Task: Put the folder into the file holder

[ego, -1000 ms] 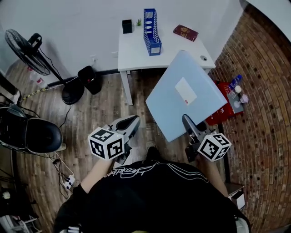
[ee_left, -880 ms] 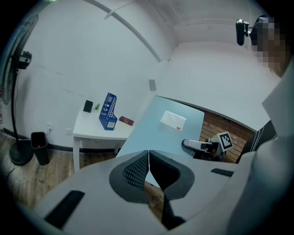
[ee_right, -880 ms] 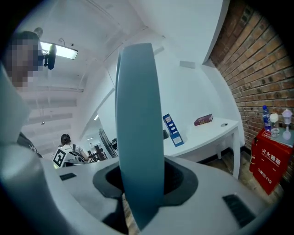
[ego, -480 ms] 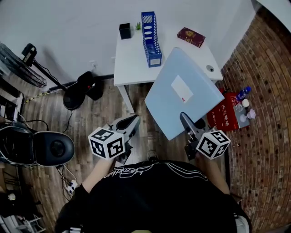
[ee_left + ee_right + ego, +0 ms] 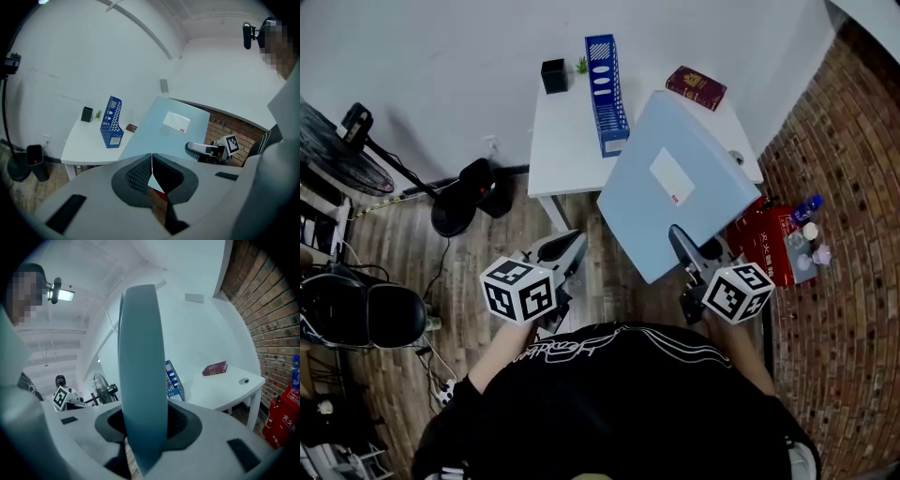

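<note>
**Q:** Right gripper (image 5: 682, 246) first: what did it have?

**A:** Its jaws were clamped on the near edge of the broad, pale-blue flat folder (image 5: 703, 202), close to its lower corner. The folder hung tilted in the air between the person and the white table (image 5: 558, 150). It was well apart from the upright blue perforated file holder (image 5: 607, 84) standing there.

**Q:** And the left gripper (image 5: 565, 251)?

**A:** Its jaws were pressed together on nothing, beside the folder and apart from it.

**Q:** How would the folder handle?

**A:** It looked light and fairly stiff, but wide. Held by one edge, it would likely sway. A second hold on the opposite edge would probably steady it for the narrow slot.
</note>
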{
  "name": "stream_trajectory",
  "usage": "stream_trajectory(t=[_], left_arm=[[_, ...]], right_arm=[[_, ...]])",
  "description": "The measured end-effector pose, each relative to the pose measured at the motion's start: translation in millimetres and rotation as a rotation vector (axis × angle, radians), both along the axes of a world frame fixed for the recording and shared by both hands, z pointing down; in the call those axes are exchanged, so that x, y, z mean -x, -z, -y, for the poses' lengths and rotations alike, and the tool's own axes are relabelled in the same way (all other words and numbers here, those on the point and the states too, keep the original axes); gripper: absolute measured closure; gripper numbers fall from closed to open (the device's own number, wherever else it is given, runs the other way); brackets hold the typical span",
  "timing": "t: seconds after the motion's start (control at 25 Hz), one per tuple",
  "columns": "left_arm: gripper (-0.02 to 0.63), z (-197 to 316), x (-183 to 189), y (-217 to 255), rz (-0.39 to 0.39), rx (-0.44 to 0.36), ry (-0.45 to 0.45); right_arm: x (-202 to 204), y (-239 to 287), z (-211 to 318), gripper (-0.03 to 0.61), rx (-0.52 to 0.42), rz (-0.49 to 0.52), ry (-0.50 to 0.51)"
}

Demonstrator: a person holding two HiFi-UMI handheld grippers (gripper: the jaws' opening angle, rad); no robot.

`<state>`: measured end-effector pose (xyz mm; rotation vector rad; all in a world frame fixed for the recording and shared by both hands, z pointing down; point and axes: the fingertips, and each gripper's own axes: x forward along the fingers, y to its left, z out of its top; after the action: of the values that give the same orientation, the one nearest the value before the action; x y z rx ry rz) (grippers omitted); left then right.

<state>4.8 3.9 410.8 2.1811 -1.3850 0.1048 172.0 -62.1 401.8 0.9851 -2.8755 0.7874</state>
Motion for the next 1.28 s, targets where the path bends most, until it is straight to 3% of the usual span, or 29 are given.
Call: stream_trajectory(t=[0.68,1.28], left_arm=[[0.581,43,23,2,0.001,-0.028,0.013],[0.581,133,75,12,-0.028,-0.036,-0.052]], right_arm=[[12,33,57,0.422,-0.093,0.014,-0.053],[50,62,131,0.422,-0.143,-0.019,-0.160]])
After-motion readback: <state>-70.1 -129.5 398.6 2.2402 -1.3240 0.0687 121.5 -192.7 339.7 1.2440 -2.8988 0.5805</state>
